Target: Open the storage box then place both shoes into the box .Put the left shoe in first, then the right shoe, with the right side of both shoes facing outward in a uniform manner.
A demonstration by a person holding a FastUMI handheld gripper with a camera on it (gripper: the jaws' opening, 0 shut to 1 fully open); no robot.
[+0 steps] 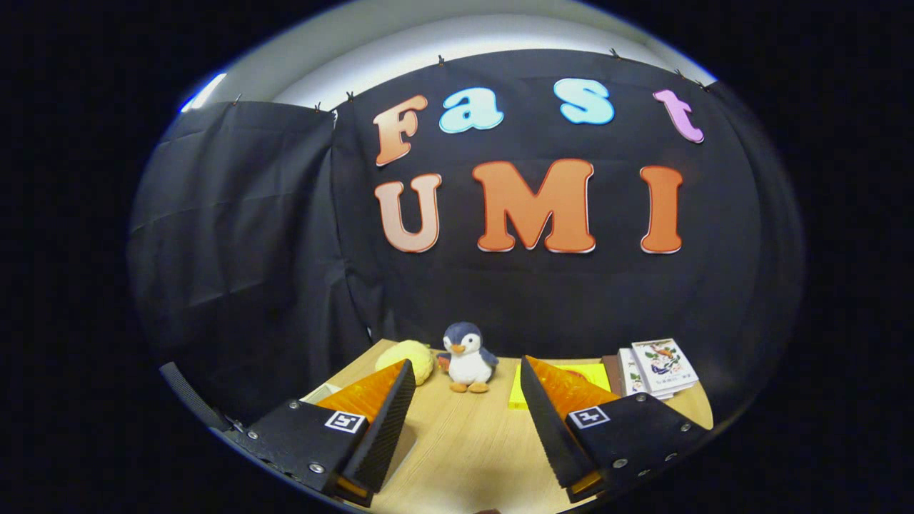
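Observation:
My gripper [468,368] is held above a wooden table [464,442] with its two fingers spread wide apart and nothing between them. The left finger [389,421] and the right finger [546,421] frame a bare strip of tabletop. Beyond the fingertips, at the back of the table, stands a small plush penguin [466,357].
A yellow plush lump [408,359] lies left of the penguin. A flat yellow pad [571,375] sits behind the right finger, and a stack of booklets [657,368] lies at the back right corner. Black cloth walls close the table on the back and left.

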